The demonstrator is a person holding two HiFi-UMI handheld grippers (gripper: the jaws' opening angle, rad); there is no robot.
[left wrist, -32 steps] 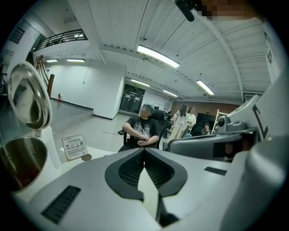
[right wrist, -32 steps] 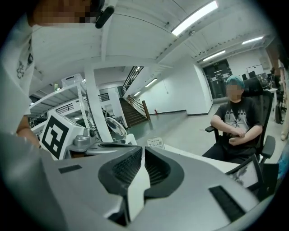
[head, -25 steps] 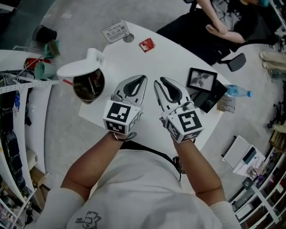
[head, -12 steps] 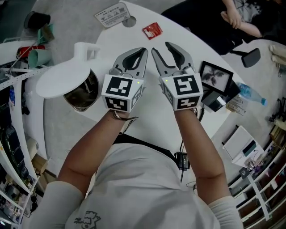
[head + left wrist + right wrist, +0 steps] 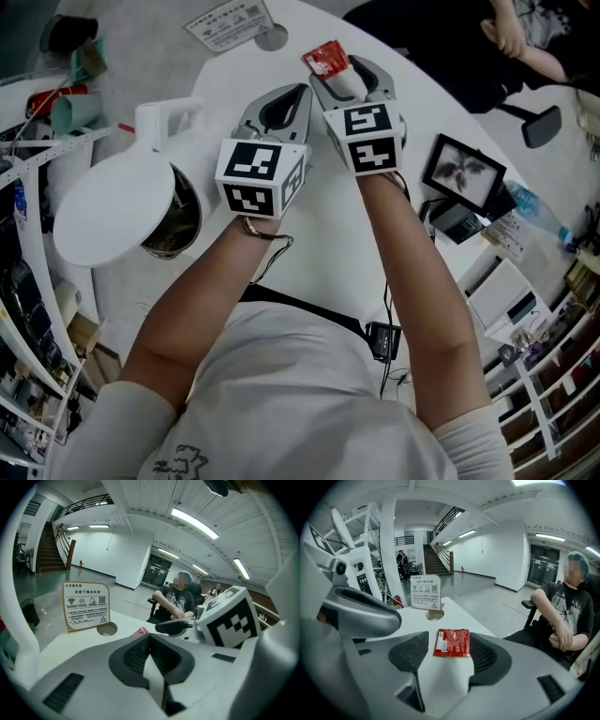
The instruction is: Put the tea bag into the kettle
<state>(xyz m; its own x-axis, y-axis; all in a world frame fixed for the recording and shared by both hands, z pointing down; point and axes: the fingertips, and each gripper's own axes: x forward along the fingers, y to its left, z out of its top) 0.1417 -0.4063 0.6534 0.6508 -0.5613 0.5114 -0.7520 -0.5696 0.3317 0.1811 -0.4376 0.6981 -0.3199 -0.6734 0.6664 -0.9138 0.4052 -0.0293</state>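
The tea bag (image 5: 327,58), a flat red packet, lies on the white table (image 5: 337,234) near its far edge. My right gripper (image 5: 347,73) reaches over it with jaws opening. In the right gripper view the tea bag (image 5: 452,642) lies between the two pads without either touching it. My left gripper (image 5: 298,94) hovers just left of it, shut and empty. In the left gripper view only a red corner of the tea bag (image 5: 140,631) shows. The steel kettle (image 5: 178,220) stands at the table's left edge, its white lid (image 5: 112,211) swung open.
A sign card (image 5: 228,23) and a round table hole (image 5: 271,37) lie beyond the tea bag. A black picture frame (image 5: 462,174) and a water bottle (image 5: 539,211) sit at the right. A person (image 5: 525,37) sits across the table. Cluttered shelves (image 5: 37,169) stand left.
Both grippers have moved forward across the table to the tea bag. The right jaws have spread and now straddle the packet. The left jaws stay shut.
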